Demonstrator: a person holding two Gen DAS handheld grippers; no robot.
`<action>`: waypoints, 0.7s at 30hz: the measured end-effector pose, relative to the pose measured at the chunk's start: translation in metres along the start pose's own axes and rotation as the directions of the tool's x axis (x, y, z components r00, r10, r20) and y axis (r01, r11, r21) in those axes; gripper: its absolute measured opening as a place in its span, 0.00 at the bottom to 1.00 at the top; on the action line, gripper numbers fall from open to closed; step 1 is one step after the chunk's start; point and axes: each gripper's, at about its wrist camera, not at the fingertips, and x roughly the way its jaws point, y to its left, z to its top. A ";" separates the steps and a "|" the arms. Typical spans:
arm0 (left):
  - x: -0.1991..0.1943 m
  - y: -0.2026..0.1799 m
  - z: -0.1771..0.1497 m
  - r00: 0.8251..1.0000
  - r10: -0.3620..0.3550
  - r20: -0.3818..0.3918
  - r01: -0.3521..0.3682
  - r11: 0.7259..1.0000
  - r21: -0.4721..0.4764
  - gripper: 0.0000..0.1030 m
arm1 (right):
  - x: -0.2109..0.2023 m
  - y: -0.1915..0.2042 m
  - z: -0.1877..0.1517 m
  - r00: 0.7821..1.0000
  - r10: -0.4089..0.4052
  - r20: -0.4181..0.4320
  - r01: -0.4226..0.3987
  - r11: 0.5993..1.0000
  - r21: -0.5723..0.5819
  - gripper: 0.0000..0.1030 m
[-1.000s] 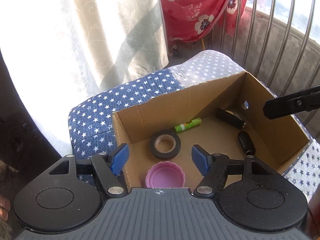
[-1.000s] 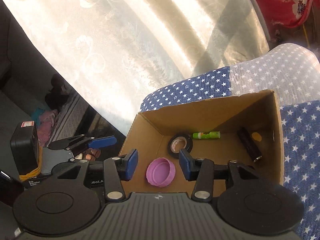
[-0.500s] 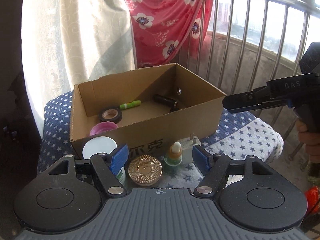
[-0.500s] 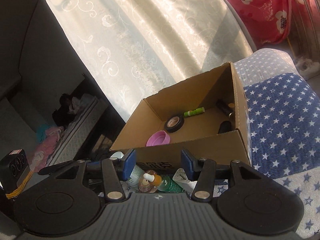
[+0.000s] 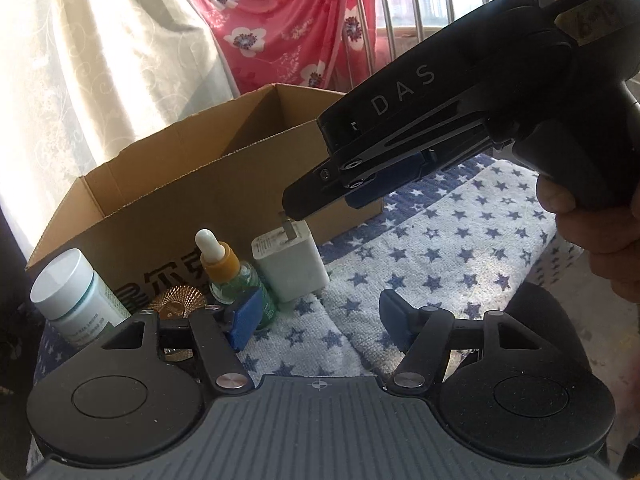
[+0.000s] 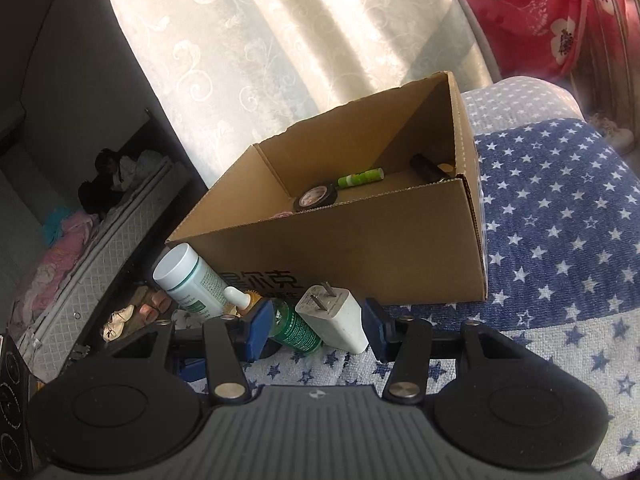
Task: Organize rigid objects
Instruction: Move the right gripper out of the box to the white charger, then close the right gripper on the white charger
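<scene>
Fingers of the right gripper (image 6: 316, 326) are spread apart around a white plug adapter (image 6: 334, 318), which leans against the cardboard box (image 6: 360, 248), prongs tilted up and away. The left gripper (image 5: 316, 316) is held open and empty, farther from the adapter, beside a dropper bottle (image 5: 230, 272) and white jar (image 5: 76, 294). "DAS" is legible on the right tool; Chinese characters are printed on the box.
</scene>
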 end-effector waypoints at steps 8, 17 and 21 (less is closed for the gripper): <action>0.023 -0.010 0.002 0.998 0.063 -0.012 -0.063 0.998 0.001 0.62 | 0.022 0.001 0.004 0.999 -0.019 -0.049 0.012 0.990 -0.137 0.51; 0.032 -0.019 -0.003 0.996 0.091 -0.027 -0.090 0.995 0.039 0.65 | 0.041 0.004 0.006 0.996 0.010 -0.085 -0.030 0.969 -0.245 0.51; 0.030 -0.016 -0.004 0.996 0.082 -0.032 -0.081 0.996 0.034 0.65 | 0.049 0.003 0.006 0.996 0.018 -0.087 -0.042 0.960 -0.277 0.49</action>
